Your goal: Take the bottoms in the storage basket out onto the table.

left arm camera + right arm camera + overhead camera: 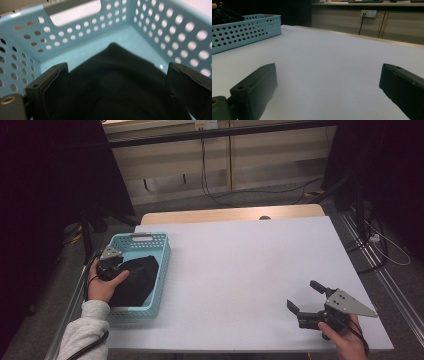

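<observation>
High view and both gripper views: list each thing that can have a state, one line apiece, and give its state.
Left gripper: open, jaws wide apart over the cloth inside the basket.
Right gripper: open, holding nothing, above the bare table.
Black cloth: crumpled, lying in the basket, not gripped.
Blue basket: upright on the table's left edge, with the cloth in it.
Table: covered by a white sheet.

Glossy plastic basket (pixel 155 22), matt cloth (pixel 117 82)
</observation>
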A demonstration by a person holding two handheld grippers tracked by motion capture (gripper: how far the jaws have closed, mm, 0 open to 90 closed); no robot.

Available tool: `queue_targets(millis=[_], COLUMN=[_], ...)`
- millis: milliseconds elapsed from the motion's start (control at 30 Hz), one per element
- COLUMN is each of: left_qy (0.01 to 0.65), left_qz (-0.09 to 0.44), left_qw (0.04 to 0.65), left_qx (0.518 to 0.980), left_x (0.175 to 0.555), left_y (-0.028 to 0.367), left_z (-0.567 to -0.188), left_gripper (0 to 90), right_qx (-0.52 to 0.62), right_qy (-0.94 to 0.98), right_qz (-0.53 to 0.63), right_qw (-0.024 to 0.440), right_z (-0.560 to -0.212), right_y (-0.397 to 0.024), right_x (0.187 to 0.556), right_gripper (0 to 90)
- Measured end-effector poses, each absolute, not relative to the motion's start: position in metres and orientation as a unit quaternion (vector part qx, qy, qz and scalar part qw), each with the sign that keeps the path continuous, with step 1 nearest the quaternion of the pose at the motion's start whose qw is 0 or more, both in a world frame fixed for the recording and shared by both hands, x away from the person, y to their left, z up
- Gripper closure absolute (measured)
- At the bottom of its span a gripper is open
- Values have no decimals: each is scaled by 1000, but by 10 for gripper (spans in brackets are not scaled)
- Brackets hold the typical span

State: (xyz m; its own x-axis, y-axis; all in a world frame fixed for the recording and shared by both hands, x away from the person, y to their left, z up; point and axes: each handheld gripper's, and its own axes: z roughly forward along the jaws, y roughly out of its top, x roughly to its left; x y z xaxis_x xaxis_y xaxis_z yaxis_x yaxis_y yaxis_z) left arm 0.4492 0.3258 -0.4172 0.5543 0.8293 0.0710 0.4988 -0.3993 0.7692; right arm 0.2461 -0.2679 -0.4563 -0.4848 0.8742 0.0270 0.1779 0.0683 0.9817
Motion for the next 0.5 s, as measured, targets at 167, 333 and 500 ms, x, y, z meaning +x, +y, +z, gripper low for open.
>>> queue_targets(millis=[167,333,500], left_qy=[434,449,458], left_qz=[217,195,177], left_qw=[347,314,302], left_qx=[803,813,817], left_x=[451,455,458], left_y=[333,334,333], left_z=[-427,-436,-440], left_gripper=[52,59,65], right_qx=[397,398,398], right_qy=[662,661,662], right_qz=[554,553,554], right_qw=[313,313,311], right_z=[-457,-457,-457], right_y=[-267,-268,-267], right_x=[246,246,246], right_gripper=[6,6,6])
